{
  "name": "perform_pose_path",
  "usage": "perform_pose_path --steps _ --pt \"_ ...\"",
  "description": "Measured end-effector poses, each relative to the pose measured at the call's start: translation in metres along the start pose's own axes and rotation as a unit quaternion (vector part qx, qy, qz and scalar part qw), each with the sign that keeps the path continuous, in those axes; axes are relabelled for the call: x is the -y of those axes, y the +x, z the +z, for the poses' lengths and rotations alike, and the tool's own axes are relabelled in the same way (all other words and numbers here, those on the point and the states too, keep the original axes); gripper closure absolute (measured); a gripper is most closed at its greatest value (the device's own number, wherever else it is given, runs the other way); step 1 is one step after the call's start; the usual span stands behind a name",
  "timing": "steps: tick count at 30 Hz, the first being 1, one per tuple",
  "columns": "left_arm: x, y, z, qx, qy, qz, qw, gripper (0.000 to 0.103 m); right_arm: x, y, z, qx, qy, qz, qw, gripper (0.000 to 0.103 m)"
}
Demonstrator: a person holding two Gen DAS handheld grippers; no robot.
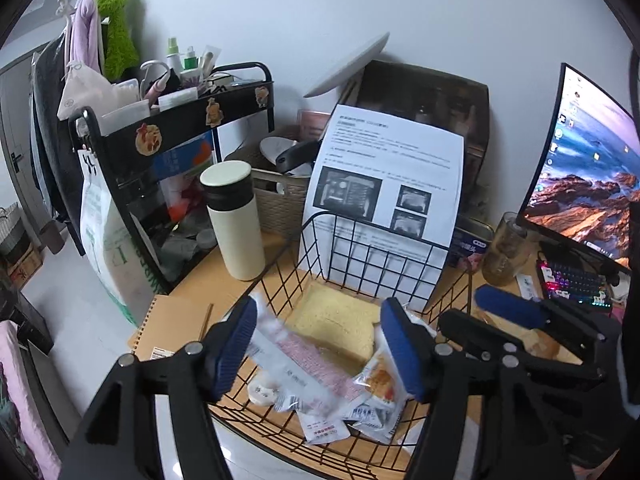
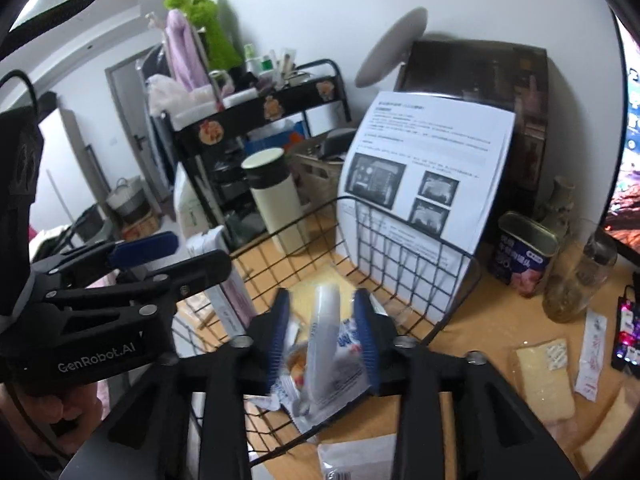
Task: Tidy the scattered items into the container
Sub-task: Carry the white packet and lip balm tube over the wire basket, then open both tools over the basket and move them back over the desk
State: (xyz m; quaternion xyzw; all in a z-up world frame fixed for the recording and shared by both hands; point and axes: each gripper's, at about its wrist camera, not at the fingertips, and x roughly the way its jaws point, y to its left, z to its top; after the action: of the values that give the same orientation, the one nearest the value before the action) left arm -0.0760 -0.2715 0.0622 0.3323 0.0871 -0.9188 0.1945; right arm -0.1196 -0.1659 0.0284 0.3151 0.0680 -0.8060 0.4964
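Observation:
A black wire basket (image 1: pixel 360 236) stands on the wooden desk and holds a slice of bread (image 1: pixel 336 320) and several snack packets (image 1: pixel 304 364). My left gripper (image 1: pixel 320 344) hangs open over the basket, with a blurred pink-and-white packet between and below its pads, apart from them. My right gripper (image 2: pixel 322 336) is open over the basket's near corner (image 2: pixel 400 272); a blue-and-white snack packet (image 2: pixel 332 364) lies blurred between its pads, and I cannot tell whether they touch it. On the desk right of the basket lie a wrapped bread slice (image 2: pixel 544 380) and a thin sachet (image 2: pixel 592 356).
A printed sheet (image 1: pixel 384 184) leans behind the basket. A cream flask (image 1: pixel 236 220) and a black shelf cart (image 1: pixel 168 128) stand to the left. A meat tin (image 2: pixel 520 256), a glass jar (image 2: pixel 576 276), a monitor (image 1: pixel 580 176) and a keyboard (image 1: pixel 576 280) are on the right. A notebook (image 1: pixel 176 328) lies at the front left.

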Motion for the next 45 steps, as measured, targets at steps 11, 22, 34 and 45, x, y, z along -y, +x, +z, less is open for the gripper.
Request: perform_pose_path --steps 11,22,34,45 --pt "0.008 -0.009 0.0 0.008 0.006 -0.008 0.9999 0.031 0.0 -0.018 0.004 0.012 0.004 -0.007 1.0 0.054" --pt "0.037 -0.028 -0.003 0.015 0.024 -0.031 0.9991 0.03 0.015 -0.065 -0.007 0.031 0.017 -0.043 0.998 0.054" --pt "0.129 -0.046 -0.026 -0.001 0.086 -0.095 0.9917 0.026 0.082 -0.188 -0.058 0.065 0.094 -0.165 0.98 0.053" --pt "0.205 0.007 -0.081 -0.107 0.158 -0.124 0.9738 0.025 0.145 -0.216 -0.124 0.033 0.137 -0.181 0.973 0.046"
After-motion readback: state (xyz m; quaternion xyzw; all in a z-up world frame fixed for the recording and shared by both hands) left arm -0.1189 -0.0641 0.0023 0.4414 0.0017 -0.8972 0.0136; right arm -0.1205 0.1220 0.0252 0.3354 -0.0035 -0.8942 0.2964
